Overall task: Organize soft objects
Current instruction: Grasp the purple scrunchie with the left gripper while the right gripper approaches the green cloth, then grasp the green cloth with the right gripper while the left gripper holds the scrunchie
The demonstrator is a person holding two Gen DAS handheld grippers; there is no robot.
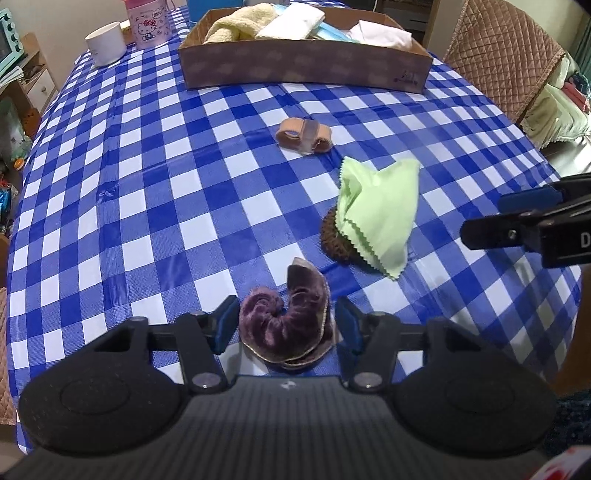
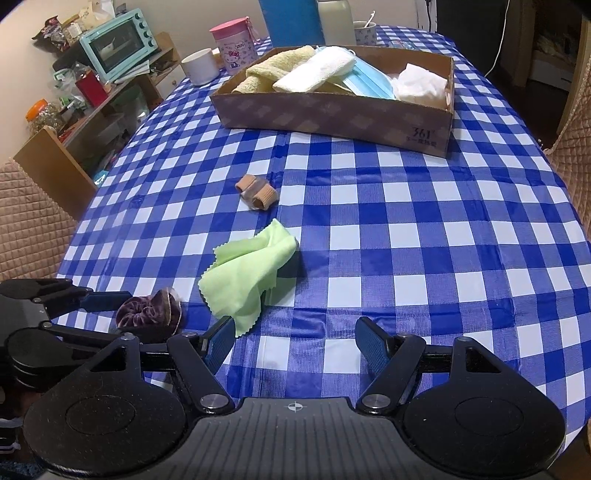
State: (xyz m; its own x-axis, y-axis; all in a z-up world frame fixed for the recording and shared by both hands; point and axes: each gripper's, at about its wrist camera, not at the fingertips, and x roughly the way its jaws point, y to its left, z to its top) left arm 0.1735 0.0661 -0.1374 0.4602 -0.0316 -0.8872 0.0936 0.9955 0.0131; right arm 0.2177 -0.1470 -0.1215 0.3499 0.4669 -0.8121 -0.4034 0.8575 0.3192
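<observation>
A crumpled purple velvet piece (image 1: 291, 317) lies on the blue checked tablecloth between the blue pads of my left gripper (image 1: 287, 325). The pads stand close beside it without squeezing it. The same piece (image 2: 147, 315) shows low left in the right wrist view. A green cloth (image 1: 376, 210) (image 2: 251, 273) is draped over a brown crocheted round (image 1: 332, 240). Beige elastic bands (image 1: 303, 136) (image 2: 256, 194) lie mid-table. My right gripper (image 2: 295, 345) (image 1: 482, 218) hangs open and empty, its left pad just below the green cloth's corner.
A cardboard box (image 1: 303, 66) (image 2: 332, 118) at the far end holds towels, a blue mask and white cloth. A white cup (image 1: 107, 42) and pink mug (image 1: 149, 22) stand left of it. A quilted chair (image 1: 509, 55) is far right; a teal oven (image 2: 118, 40) sits on shelves.
</observation>
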